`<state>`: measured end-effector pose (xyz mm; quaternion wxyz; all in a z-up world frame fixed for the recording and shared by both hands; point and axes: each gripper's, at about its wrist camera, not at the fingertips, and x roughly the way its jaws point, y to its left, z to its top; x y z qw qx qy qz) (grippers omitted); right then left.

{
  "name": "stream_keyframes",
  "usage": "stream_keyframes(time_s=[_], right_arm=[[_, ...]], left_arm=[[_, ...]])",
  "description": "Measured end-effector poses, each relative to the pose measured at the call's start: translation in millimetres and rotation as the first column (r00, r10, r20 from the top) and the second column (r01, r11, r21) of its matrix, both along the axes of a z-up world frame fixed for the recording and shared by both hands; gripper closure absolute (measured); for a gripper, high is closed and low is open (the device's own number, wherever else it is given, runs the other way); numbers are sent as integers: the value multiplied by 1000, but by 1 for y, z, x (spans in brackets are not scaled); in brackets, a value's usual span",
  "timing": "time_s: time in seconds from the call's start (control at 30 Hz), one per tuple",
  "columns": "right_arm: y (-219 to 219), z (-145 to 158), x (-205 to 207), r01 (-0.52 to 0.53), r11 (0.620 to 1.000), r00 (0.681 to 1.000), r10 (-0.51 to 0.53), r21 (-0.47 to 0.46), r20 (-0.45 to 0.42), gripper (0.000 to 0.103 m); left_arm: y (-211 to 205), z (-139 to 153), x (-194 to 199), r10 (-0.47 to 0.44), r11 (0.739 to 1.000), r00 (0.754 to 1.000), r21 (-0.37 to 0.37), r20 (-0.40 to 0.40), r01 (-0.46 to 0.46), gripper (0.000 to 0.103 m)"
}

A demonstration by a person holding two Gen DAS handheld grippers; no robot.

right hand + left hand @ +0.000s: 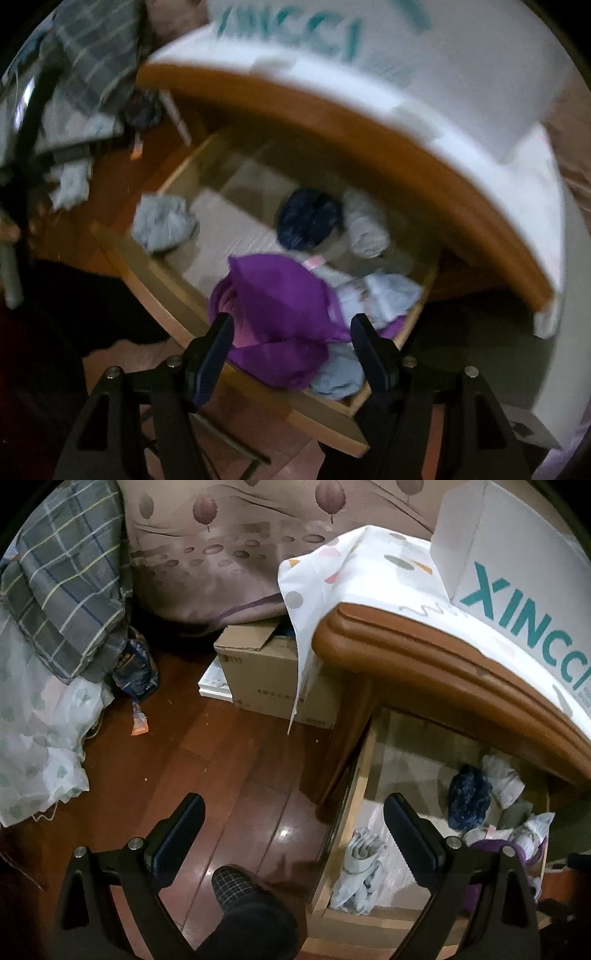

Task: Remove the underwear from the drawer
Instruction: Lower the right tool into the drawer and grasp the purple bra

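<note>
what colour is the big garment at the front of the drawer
Purple garment, clearest in the right wrist view.

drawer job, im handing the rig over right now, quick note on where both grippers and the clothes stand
Left gripper: open, holding nothing, hovering over the floor beside the left edge of the open drawer.
Right gripper: open, holding nothing, just above the purple garment at the drawer's front.
In the drawer: the purple garment, a dark blue bundle, a light grey piece at the left, a white roll, and pale pieces at the front right.
Done: drawer pulled open.
Left: nothing is gripped yet. The purple garment looks like the closest pick for the right gripper; close on it and lift it out.
</note>
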<state>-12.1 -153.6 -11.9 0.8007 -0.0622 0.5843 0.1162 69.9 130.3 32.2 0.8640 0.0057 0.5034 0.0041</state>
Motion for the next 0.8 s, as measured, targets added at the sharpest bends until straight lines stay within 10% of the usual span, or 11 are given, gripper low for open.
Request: stream_keyframes(time_s=[0.47,0.63,0.8], right_arm=[[36,-83,49,-65,968,993,39,-241,-112,36],[34,-97,58,-35,982,990,8,-184,-144,36],[31,-95,55,-25,976,994,2,-215,-107,63]], left_arm=[[1,-3,0,-25,999,999,-35,-29,24,7],[-2,-6,-1,-53,997,998,-54,-46,50,7],[-11,-14,-2,-110,992,990,-72,-87,104,7]])
